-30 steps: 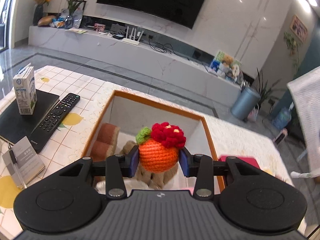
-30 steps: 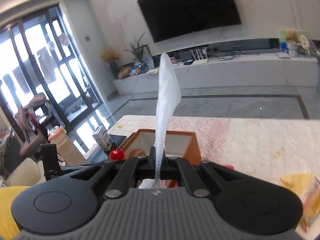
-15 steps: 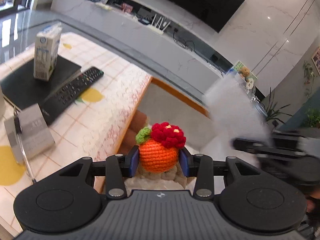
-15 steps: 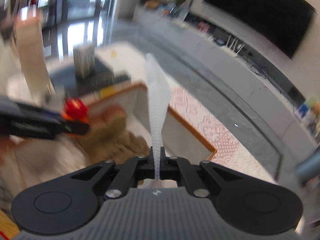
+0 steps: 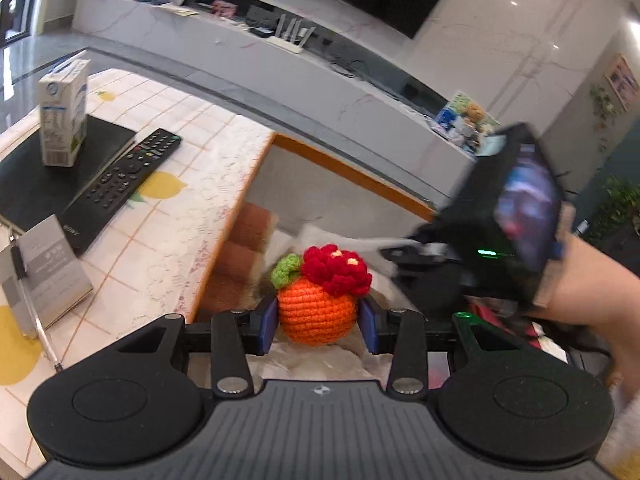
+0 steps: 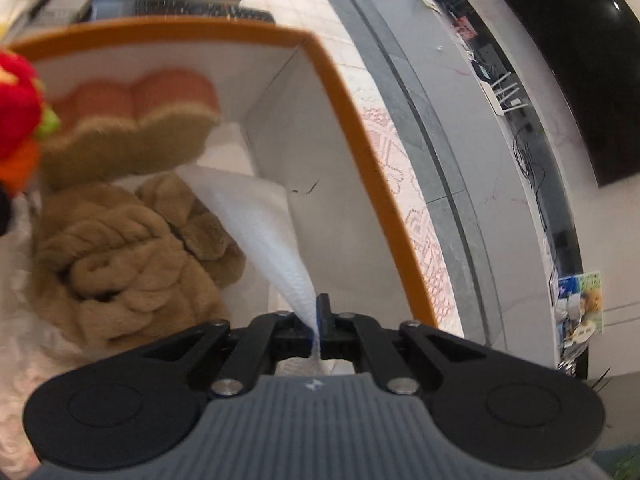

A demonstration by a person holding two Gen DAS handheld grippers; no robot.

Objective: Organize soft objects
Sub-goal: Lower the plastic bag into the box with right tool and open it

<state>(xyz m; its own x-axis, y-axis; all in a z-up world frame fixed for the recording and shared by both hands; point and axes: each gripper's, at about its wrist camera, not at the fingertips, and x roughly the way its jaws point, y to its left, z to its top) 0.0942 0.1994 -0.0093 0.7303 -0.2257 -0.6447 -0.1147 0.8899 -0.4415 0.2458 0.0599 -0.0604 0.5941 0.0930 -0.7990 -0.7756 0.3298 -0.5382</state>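
Note:
My left gripper (image 5: 318,326) is shut on an orange crocheted ball (image 5: 316,308) with a red flower and a green leaf, held over the orange-rimmed white box (image 5: 352,168). The ball shows at the left edge of the right wrist view (image 6: 18,120). My right gripper (image 6: 316,326) is shut on a white cloth (image 6: 260,232), which hangs down into the box (image 6: 360,152). Inside the box lie a tan plush toy (image 6: 132,264) and a brown bread-shaped plush (image 6: 136,120). The right gripper's body (image 5: 500,240) reaches into the box from the right.
On the tablecloth left of the box lie a black remote (image 5: 120,184), a milk carton (image 5: 64,112) on a black book (image 5: 36,184), and a grey card (image 5: 48,272). A pink item (image 5: 500,316) lies right of the box. A TV and a long counter stand behind.
My right gripper has swung down over the box, and the white cloth now hangs into it. My left gripper still holds the ball, a little nearer the box's left wall.

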